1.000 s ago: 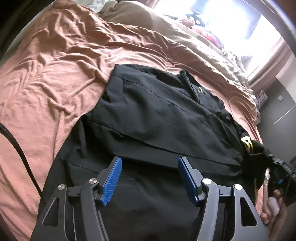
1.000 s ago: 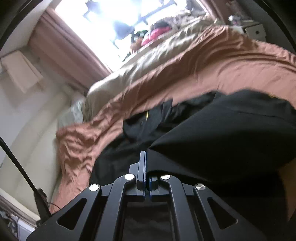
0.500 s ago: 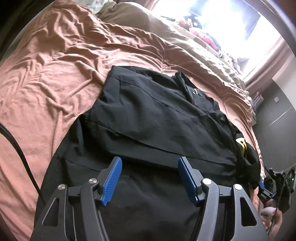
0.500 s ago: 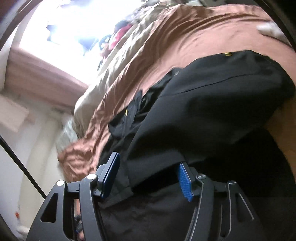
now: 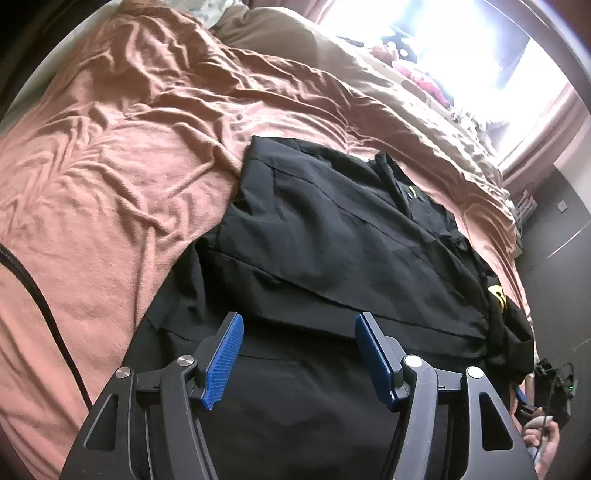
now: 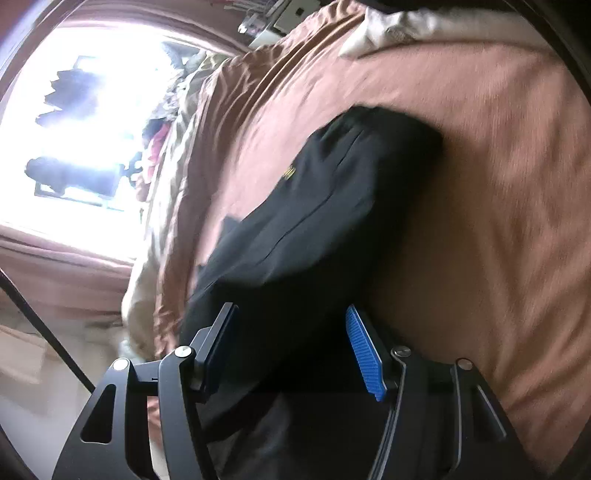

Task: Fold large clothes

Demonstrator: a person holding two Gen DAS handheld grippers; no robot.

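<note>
A large black garment with a yellow logo lies partly folded on the salmon bedspread. My left gripper hovers open over the garment's near part, its blue pads apart from the cloth. In the right wrist view the garment stretches away across the bedspread. My right gripper is open, with the garment's near end lying between its fingers and neither pad pressing on it. The left wrist view also shows that right gripper at the bed's right edge, held by a hand.
A beige duvet runs along the far side of the bed below a bright window. A black cable crosses the bedspread at the left. Dark cabinets stand to the right. A cream blanket lies at the bed's far end.
My right gripper went from shut on the black fabric to open, letting it go, then rolled and drew away along the bed's edge. The left gripper stayed put.
</note>
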